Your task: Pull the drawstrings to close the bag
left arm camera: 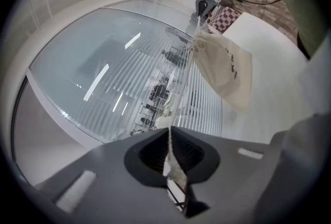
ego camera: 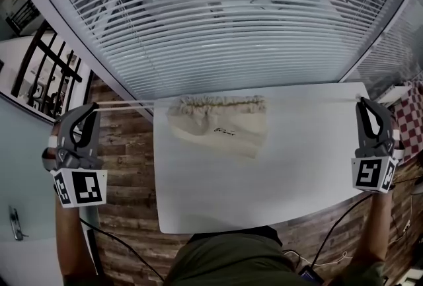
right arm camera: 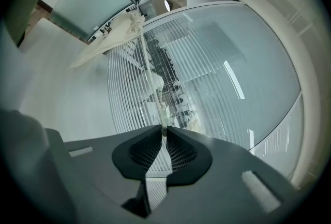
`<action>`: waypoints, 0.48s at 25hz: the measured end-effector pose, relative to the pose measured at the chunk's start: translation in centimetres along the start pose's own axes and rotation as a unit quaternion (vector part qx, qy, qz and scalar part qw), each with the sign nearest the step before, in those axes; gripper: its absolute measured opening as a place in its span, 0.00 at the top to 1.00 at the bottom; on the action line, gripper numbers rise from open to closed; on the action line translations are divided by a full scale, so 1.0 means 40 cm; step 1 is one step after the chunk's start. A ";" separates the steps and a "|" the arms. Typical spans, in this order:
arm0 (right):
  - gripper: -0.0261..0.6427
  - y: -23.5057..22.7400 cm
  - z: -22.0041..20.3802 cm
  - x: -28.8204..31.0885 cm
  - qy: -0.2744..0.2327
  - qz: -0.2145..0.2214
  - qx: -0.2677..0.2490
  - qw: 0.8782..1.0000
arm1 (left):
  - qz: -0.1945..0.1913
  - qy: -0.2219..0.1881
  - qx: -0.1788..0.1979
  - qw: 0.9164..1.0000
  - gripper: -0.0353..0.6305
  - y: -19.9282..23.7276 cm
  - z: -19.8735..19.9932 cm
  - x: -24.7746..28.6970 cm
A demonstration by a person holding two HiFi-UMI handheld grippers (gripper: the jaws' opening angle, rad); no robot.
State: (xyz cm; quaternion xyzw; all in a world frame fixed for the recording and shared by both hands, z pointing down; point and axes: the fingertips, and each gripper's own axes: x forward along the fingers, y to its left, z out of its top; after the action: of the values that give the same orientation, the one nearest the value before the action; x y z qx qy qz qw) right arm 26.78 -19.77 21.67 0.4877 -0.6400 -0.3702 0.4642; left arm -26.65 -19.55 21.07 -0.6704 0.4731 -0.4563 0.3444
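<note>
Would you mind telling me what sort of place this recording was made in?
Probably an office or lab room: a white table stands on a wood-plank floor beside wide window blinds.

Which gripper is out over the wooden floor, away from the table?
The left gripper: it holds its drawstring over the wood floor, clear of the table. The right gripper overlaps the table's right edge.
</note>
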 end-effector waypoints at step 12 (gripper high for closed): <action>0.90 -0.032 -0.047 0.025 0.008 -0.011 0.032 0.999 | -0.001 0.011 -0.014 1.000 0.93 0.007 0.011 0.030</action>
State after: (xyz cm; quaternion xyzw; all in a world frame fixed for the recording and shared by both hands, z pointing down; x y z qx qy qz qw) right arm 28.85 -21.11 21.28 0.5125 -0.6425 -0.3503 0.4493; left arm -26.17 -20.78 21.01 -0.6708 0.4824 -0.4572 0.3290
